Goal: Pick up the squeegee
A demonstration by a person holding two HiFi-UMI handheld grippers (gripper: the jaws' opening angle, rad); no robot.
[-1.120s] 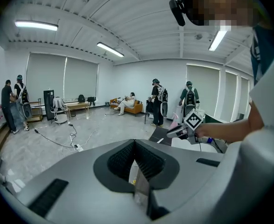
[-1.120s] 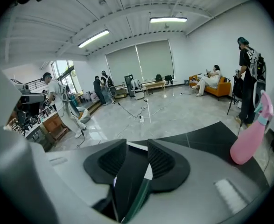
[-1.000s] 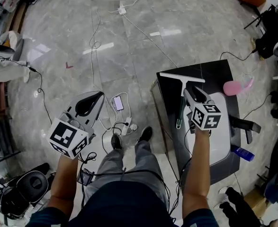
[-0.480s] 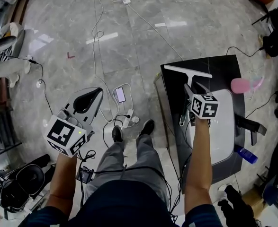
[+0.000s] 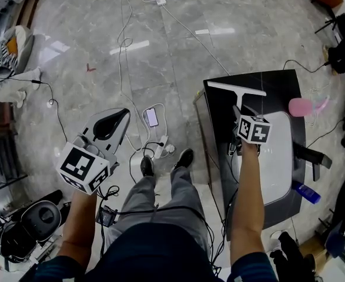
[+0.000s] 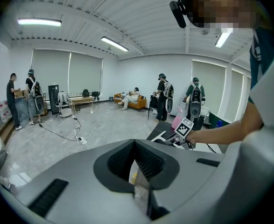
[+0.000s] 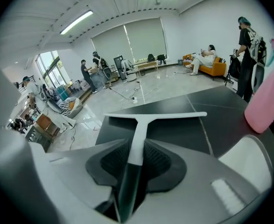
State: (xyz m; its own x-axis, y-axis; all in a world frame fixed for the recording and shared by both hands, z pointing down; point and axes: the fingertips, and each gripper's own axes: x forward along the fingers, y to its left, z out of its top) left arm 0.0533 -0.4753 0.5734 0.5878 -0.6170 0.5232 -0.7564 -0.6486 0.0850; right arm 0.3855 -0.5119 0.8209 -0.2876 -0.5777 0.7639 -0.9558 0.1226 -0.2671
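Observation:
A squeegee point(image 5: 236, 89) with a white blade and neck and a dark handle lies on the black table point(image 5: 278, 86), blade at the far end. My right gripper point(image 5: 237, 120) is lowered over its handle. In the right gripper view the squeegee point(image 7: 141, 125) runs straight between the jaws of the right gripper point(image 7: 135, 149), which are closing, and the pads touch its neck on both sides. My left gripper point(image 5: 120, 115) hangs over the floor at the left, well away from the table. In its own view the left gripper point(image 6: 134, 142) has its tips together with nothing between them.
A pink spray bottle point(image 5: 301, 106) stands at the table's far right, beside a white basin point(image 5: 276, 151). A blue bottle point(image 5: 304, 191) lies at the right edge. On the floor lie a phone point(image 5: 151, 117), a power strip point(image 5: 162, 151) and several cables. People stand farther back.
My right gripper has sunk onto the squeegee's handle and its jaws have drawn in around it. The left gripper has barely moved.

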